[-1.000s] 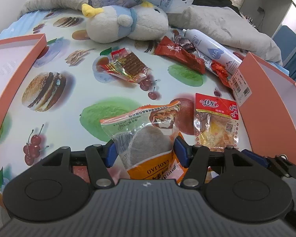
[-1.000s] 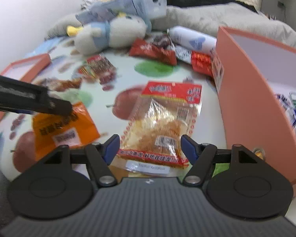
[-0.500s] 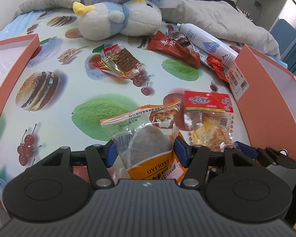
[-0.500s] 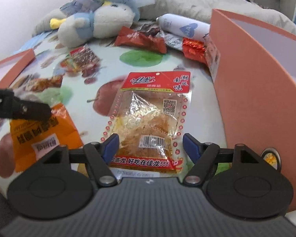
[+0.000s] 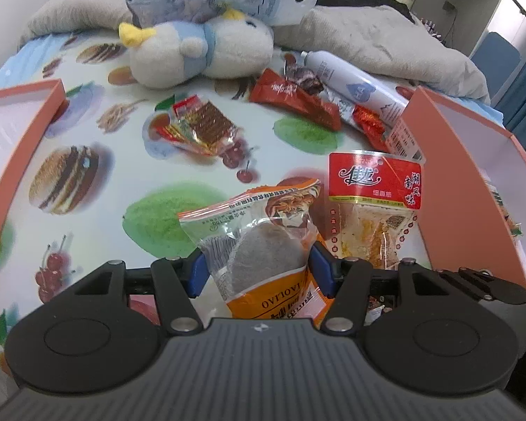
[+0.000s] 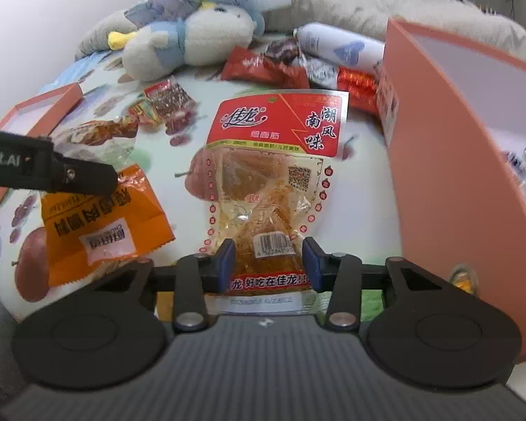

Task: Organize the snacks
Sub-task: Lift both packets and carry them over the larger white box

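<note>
Since a second ago our right gripper has closed in on the red-topped clear packet, whose lower end now sits pinched between its blue pads, the rest of the packet fanning out ahead of the fingers and its top lifted toward the camera. Our left gripper has not let go: it keeps the orange packet clamped between its pads, the clear window and its dark round snack standing up just in front of the fingers.

Both packets look light and floppy — thin crinkly film that buckles wherever it is squeezed and can slide between smooth pads. We judge the contents brittle, so a grip across the sealed bottom edge is safer than one over the filled middle; the right pads sit close to the barcode, partly over the food.

To the right of the right gripper stands the tall orange box, its near wall close beside the packet. Far off to the left lies the shallow orange lid. Ahead of both grippers, more wrapped snacks wait near the plush duck.
</note>
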